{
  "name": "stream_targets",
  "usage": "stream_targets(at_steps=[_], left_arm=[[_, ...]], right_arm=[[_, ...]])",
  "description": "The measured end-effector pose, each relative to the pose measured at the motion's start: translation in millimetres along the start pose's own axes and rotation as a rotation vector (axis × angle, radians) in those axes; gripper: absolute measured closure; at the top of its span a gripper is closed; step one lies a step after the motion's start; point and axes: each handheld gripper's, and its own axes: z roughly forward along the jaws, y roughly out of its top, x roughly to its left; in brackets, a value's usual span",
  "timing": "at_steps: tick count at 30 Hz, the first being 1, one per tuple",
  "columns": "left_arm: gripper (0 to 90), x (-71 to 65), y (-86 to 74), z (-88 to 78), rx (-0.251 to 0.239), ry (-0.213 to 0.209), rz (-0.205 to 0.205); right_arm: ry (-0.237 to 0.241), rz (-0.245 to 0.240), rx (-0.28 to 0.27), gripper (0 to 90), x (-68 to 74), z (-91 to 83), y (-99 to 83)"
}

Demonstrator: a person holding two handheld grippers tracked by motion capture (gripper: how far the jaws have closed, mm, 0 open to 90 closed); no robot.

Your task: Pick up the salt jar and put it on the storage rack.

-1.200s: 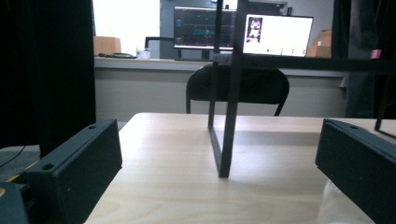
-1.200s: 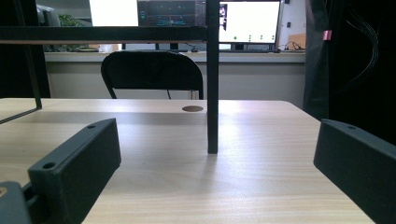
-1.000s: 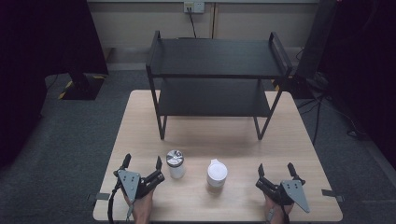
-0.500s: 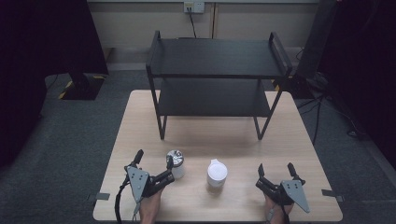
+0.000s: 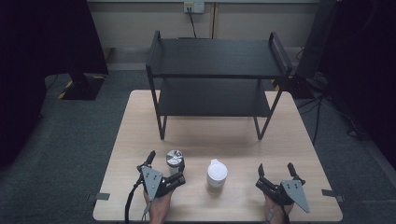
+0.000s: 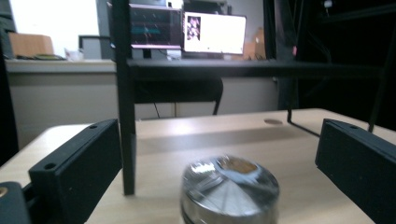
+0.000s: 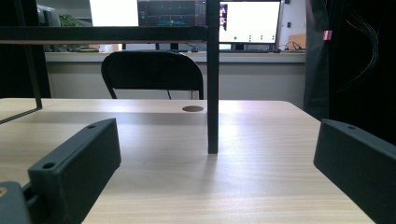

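A small silver-lidded can (image 5: 174,161) stands near the table's front edge, left of centre. My left gripper (image 5: 166,167) is open, with one jaw on each side of the can and not touching it. In the left gripper view the can (image 6: 229,189) sits low between the two black jaws, slightly blurred, and the left gripper (image 6: 219,135) is spread wide. A white lidded cup (image 5: 217,173) stands to the right of the can. At the front right my right gripper (image 5: 275,169) rests open with nothing between its jaws. The right gripper (image 7: 217,135) faces a shelf leg (image 7: 213,79).
A black two-tier shelf rack (image 5: 217,74) stands on the far half of the wooden table (image 5: 289,140); its front left leg (image 6: 125,116) is just beyond the can. Bare wood lies between the rack and the grippers. A chair (image 7: 152,74) and monitors sit beyond the table.
My left gripper has moved right and forward until its jaws stand around the silver can. The right gripper, can and cup have stayed in place.
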Motion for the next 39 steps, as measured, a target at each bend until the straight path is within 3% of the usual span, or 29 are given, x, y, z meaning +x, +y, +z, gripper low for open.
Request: stream_targets(at_steps=[10, 39], left_arm=[[5.0, -2.1, -8.5, 10.5, 0.078, -0.011, -0.006], [34.6, -0.7, -15.4, 17.5, 0.075, -0.014, -0.006]], right_arm=[[0.003, -0.001, 0.000, 0.0, -0.6, 0.0, 0.0], [0.009, -0.001, -0.001, 0.0, -1.4, -0.1, -0.1]])
